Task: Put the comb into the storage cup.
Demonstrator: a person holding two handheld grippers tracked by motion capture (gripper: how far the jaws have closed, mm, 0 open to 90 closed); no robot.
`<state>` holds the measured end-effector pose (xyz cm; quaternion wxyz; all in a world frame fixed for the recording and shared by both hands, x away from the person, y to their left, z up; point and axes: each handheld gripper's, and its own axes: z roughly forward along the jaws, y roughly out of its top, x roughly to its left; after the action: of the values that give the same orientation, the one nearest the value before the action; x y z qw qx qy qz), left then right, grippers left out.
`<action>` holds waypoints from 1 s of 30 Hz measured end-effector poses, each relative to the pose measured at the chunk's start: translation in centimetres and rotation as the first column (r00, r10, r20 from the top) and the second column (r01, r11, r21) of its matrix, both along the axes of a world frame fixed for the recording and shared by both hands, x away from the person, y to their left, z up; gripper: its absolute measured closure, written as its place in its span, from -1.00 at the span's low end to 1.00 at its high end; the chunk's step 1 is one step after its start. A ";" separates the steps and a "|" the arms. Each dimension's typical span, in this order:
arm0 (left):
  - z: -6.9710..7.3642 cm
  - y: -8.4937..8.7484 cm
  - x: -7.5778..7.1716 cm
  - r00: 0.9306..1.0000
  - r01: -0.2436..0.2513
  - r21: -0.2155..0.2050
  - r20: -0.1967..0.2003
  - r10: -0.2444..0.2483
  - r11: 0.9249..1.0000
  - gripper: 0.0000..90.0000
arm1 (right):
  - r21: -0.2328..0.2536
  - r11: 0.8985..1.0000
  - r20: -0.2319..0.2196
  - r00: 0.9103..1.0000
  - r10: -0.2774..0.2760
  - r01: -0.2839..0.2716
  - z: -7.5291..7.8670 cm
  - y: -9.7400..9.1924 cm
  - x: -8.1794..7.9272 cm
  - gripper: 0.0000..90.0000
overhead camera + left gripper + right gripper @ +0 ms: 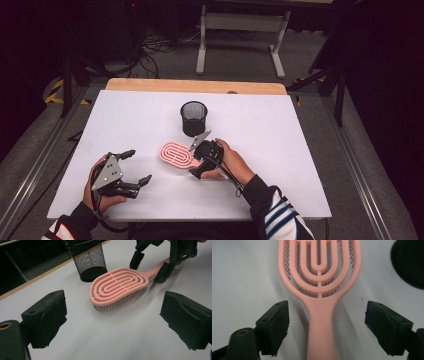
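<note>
Left tool (131, 169) low, jaws apart; right tool (196, 161) angled down, jaws wide, nothing clamped.

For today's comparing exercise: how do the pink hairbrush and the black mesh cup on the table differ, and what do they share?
The hairbrush is pink; the cup is black. The hairbrush lies flat, bristles down; the cup stands upright, open end up. The hairbrush's handle lies between the open jaws of the right gripper, untouched by them; the cup has no gripper around it. Both rest on the white table, and both are full of openings.
</note>
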<state>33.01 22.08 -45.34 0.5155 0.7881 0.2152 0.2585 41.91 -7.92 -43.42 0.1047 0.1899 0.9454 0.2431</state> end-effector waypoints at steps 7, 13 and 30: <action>0.0 -0.1 0.0 1.000 0.002 0.001 -0.001 -0.002 1.000 -0.83 | -0.013 1.000 -0.030 1.000 0.008 -0.009 -0.3 0.1 0.2 -0.19; 0.1 -0.1 0.0 1.000 0.007 -0.009 -0.006 -0.007 1.000 -0.83 | -0.027 1.000 -0.045 0.999 0.010 -0.011 -0.3 0.1 0.2 0.14; 0.0 -0.1 0.1 1.000 -0.015 -0.009 -0.009 0.015 1.000 -0.82 | 0.001 0.999 -0.040 0.998 0.051 -0.051 -0.4 -0.1 -0.3 0.54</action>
<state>33.11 22.01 -45.38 0.5164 0.7852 0.2243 0.2579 41.57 -8.06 -43.84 0.0796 0.1704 0.9519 0.2420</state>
